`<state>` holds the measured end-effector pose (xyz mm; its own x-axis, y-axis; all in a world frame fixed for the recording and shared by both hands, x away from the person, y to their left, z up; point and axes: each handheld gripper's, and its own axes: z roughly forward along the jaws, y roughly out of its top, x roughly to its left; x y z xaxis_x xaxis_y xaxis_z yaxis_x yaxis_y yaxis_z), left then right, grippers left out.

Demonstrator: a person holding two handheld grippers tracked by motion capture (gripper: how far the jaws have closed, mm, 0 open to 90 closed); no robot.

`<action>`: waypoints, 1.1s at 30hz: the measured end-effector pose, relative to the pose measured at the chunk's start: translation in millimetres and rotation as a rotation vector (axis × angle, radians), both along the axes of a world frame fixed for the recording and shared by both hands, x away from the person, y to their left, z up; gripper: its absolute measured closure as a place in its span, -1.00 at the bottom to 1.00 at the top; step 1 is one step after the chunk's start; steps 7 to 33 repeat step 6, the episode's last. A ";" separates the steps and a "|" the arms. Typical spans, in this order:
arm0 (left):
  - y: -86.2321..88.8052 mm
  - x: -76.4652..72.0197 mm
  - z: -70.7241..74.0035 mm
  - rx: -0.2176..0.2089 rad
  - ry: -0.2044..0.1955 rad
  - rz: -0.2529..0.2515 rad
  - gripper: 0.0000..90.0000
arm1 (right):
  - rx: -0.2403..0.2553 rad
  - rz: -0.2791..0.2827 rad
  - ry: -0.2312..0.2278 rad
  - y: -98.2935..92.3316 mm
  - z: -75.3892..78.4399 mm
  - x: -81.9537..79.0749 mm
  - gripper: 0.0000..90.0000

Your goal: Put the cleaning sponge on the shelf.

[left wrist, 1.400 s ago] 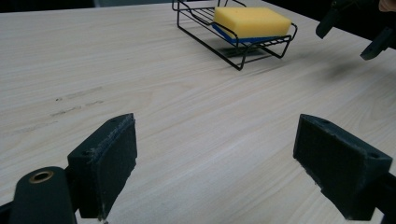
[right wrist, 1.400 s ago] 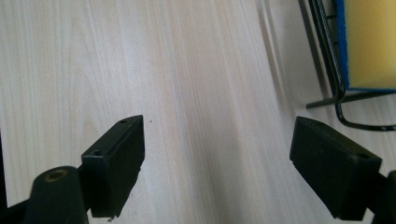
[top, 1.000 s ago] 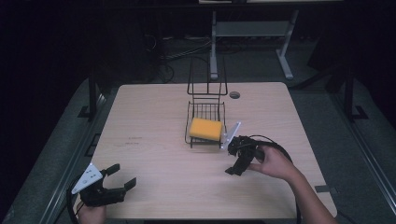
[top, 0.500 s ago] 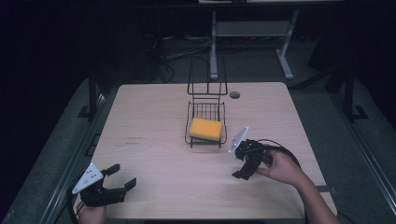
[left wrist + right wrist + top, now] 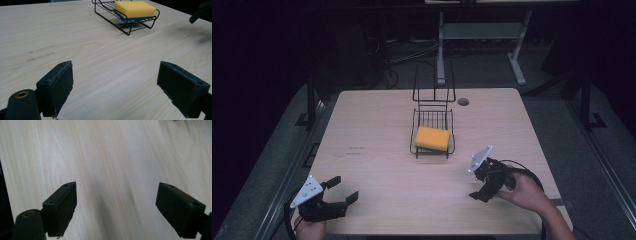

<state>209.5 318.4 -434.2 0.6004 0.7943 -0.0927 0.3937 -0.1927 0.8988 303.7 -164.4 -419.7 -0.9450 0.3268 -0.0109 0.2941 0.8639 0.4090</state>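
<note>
A yellow sponge [image 5: 432, 138] with a blue underside lies flat in the low tray of a black wire rack [image 5: 433, 116] near the middle of the bench [image 5: 377, 125], toward its far half. The rack's tall looped back rises behind the sponge.

The right claw [image 5: 482, 190] sits over the near right part of the bench, held in the person's right hand [image 5: 522, 192]. The sponge lies well apart from it, farther away and to its left. In the right gripper view its jaws stand wide apart over bare wood with nothing between them.

The left claw [image 5: 343, 190] rests at the near left corner of the bench, jaws spread wide and empty, pointing toward the rack. In the left gripper view the sponge [image 5: 135, 9] and rack [image 5: 125, 22] sit far ahead, beyond a long stretch of bare wood, slightly right of the gap between the jaws.
</note>
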 end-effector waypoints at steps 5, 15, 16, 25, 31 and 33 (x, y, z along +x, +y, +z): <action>-0.1 -1.6 -0.1 0.007 0.002 0.002 -0.72 | 0.032 -0.035 -0.051 -10.6 -2.1 -21.6 -0.66; 0.1 -1.7 -0.3 0.008 0.001 0.003 -0.71 | 0.052 -0.049 -0.079 -14.6 -3.3 -31.0 -0.66; 0.1 -1.7 -0.3 0.008 0.001 0.003 -0.71 | 0.052 -0.049 -0.079 -14.6 -3.3 -31.0 -0.66; 0.1 -1.7 -0.3 0.008 0.001 0.003 -0.71 | 0.052 -0.049 -0.079 -14.6 -3.3 -31.0 -0.66; 0.1 -1.7 -0.3 0.008 0.001 0.003 -0.71 | 0.052 -0.049 -0.079 -14.6 -3.3 -31.0 -0.66; 0.1 -1.7 -0.3 0.008 0.001 0.003 -0.71 | 0.052 -0.049 -0.079 -14.6 -3.3 -31.0 -0.66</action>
